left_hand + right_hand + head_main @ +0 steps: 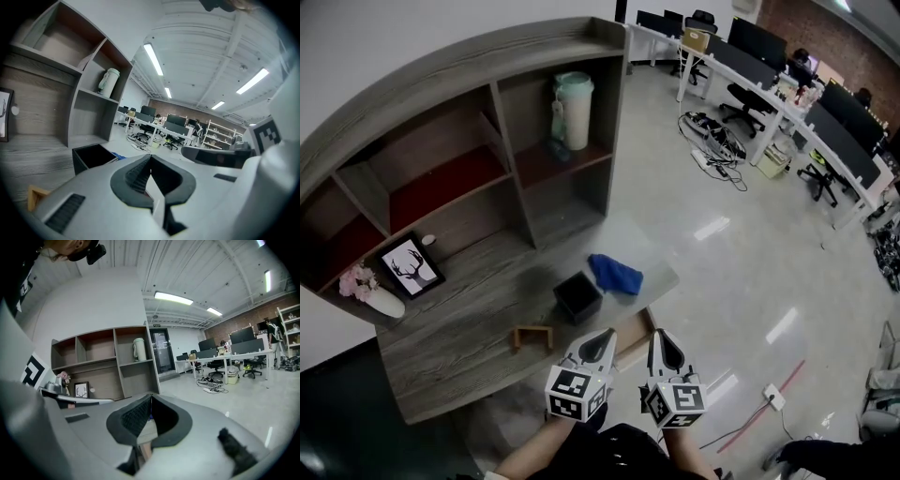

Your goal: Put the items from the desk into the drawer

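On the grey wooden desk stand a black open box, a crumpled blue cloth to its right and a small wooden stand near the front edge. A tan drawer edge shows below the desk's front right corner, between my grippers. My left gripper and right gripper hover side by side off the desk's front edge, both shut and empty. The left gripper view shows the black box, the cloth and the stand beyond the closed tips. The right gripper's tips also meet.
A shelf unit rises behind the desk with a pale lidded cup in its upper right bay. A framed deer picture and a vase of pink flowers stand at the desk's left. Office desks and chairs lie beyond, across open floor.
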Demonstrator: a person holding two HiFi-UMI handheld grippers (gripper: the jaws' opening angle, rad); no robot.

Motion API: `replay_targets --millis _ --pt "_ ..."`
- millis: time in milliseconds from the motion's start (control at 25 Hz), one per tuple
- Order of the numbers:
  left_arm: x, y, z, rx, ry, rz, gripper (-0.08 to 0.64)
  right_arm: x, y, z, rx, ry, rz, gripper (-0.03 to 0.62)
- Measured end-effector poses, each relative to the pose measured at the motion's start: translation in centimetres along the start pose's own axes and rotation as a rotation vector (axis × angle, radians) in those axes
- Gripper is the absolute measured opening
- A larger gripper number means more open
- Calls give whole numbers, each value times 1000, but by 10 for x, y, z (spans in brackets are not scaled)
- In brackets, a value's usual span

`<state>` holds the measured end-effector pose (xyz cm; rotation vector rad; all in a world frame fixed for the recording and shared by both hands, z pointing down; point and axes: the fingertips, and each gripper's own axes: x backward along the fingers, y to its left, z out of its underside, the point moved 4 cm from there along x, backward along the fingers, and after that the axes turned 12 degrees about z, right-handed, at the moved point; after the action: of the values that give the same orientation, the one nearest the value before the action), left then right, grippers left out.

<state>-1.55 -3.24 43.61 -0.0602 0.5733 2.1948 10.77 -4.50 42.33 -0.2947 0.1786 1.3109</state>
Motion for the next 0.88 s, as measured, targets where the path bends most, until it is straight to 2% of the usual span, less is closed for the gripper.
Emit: replay_targets --millis 440,880 --pt "13 25 -8 38 -48 -93 11 -26 21 -10 61 1 -92 12" --pt "20 26 -19 58 -91 -214 11 -44 40 -20 104 53 -291 12"
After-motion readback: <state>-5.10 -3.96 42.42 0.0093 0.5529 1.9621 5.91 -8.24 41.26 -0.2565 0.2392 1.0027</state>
